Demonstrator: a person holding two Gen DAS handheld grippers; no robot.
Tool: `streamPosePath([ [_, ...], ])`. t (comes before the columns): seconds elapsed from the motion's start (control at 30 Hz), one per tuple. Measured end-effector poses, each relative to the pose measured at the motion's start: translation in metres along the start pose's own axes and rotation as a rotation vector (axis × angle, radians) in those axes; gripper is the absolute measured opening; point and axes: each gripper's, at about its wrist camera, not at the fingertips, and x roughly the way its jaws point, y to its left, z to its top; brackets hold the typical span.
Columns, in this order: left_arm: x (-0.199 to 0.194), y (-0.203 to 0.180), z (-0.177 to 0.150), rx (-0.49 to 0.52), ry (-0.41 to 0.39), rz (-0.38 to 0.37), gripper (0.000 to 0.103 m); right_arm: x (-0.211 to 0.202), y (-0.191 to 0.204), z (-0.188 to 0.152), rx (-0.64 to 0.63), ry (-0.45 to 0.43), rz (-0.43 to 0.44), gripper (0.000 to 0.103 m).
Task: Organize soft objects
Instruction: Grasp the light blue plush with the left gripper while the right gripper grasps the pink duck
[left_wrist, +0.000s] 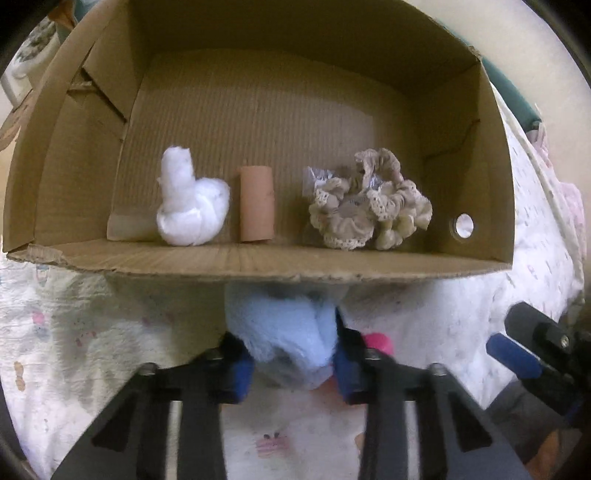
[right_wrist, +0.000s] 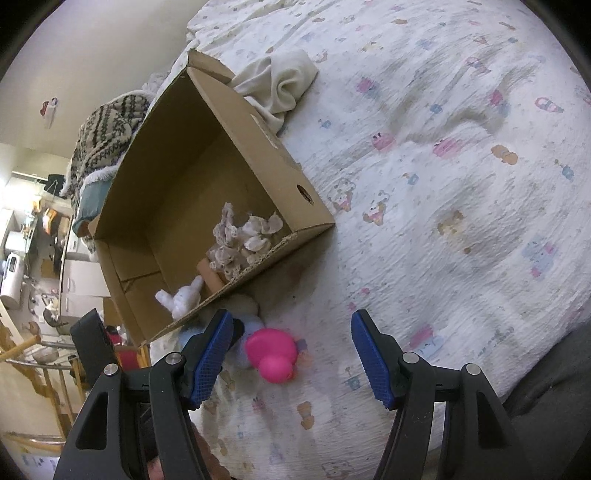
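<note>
From the left wrist camera, the left gripper (left_wrist: 293, 354) is clamping a pale blue plush toy (left_wrist: 284, 332) between its blue pads, the toy bulging forward out of the jaws and nearly touching the near wall of the cardboard box (left_wrist: 258, 266). The box is lying straight ahead of the claw, so the coming move is turning on that low front lip: the toy is sitting just below and in front of it and, by my judgement, is needing to rise over the edge before going in. Inside, along the near wall, a white cloth bundle (left_wrist: 188, 206) is standing at the left, a brown cardboard tube (left_wrist: 256, 203) is standing upright beside it, and a beige lace scrunchie (left_wrist: 369, 206) is lying well to the right; the floor behind them is showing bare cardboard. A pink toy (left_wrist: 376, 341) is peeking out just right of the jaws, and the right gripper's tip is showing at the far right. From the right wrist camera, the right gripper (right_wrist: 291, 354) is hanging wide and holding nothing, its jaws straddling the pink toy (right_wrist: 271, 352) on the printed bedsheet (right_wrist: 443, 184). The box (right_wrist: 229, 122) is lying ahead and to the left, a cream cloth (right_wrist: 280, 85) crumpled beyond its far corner.
</note>
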Motion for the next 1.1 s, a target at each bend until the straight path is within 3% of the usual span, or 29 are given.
streamPosePath([
  [0.17,-0.018,0.004,-0.009,0.052,-0.009,0.016,0.018,0.011,0.008,-0.004,-0.031,0.041,-0.013,0.070],
  [0.47,-0.066,0.041,-0.029,0.106,-0.026,0.099,0.017,0.058,0.032,-0.021,-0.117,0.209,-0.015,0.070],
  [0.63,-0.091,0.067,-0.037,0.120,-0.058,0.149,0.017,0.079,0.050,-0.027,-0.205,0.237,-0.071,0.073],
  [0.8,-0.092,0.083,-0.034,0.078,-0.091,0.187,0.017,0.091,0.064,-0.033,-0.288,0.228,-0.136,0.073],
  [0.93,-0.086,0.094,-0.028,0.013,-0.099,0.181,0.017,0.098,0.067,-0.037,-0.312,0.210,-0.169,0.073],
  [1.07,-0.083,0.089,-0.028,0.035,-0.100,0.168,0.017,0.103,0.070,-0.043,-0.335,0.203,-0.188,0.073],
  [1.1,-0.081,0.087,-0.028,0.040,-0.101,0.169,0.017,0.103,0.071,-0.044,-0.341,0.200,-0.192,0.067],
])
